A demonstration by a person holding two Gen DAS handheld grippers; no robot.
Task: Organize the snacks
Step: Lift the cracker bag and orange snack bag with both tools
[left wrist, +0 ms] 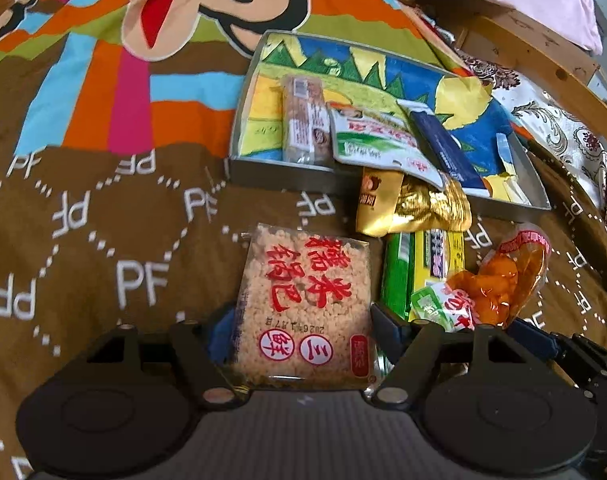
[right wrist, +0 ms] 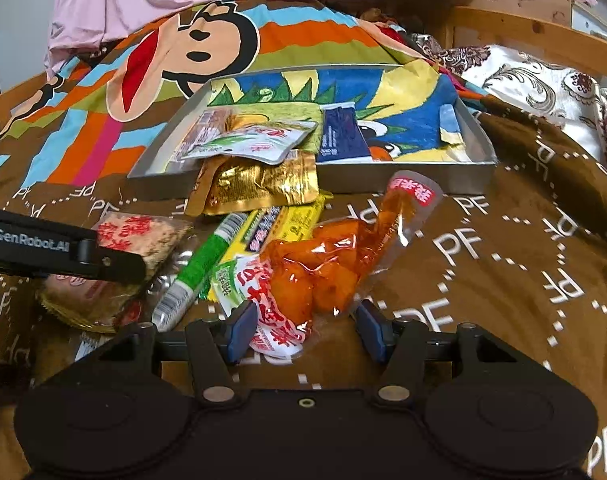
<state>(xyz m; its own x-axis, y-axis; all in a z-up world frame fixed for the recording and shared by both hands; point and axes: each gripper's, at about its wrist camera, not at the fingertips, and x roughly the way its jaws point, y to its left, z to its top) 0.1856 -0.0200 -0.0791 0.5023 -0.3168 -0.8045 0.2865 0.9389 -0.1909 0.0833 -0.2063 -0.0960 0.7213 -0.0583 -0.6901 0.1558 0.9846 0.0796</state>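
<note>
Left gripper [left wrist: 303,344] pinches the rice cracker pack [left wrist: 303,304] near the tray [left wrist: 279,174], right gripper [right wrist: 303,326] clamps the orange snack pouch [right wrist: 323,276]: pickup step, with both likely needing carrying far into the tray.

The bedspread [left wrist: 103,216] is brown with white dotted lines and "PF" letters, striped orange, blue, pink and green towards the top. The rice cracker pack [left wrist: 303,304] is beige with red characters. The clear pouch [right wrist: 331,272] holds orange pieces; the crinkled packet [right wrist: 259,188] is gold.
</note>
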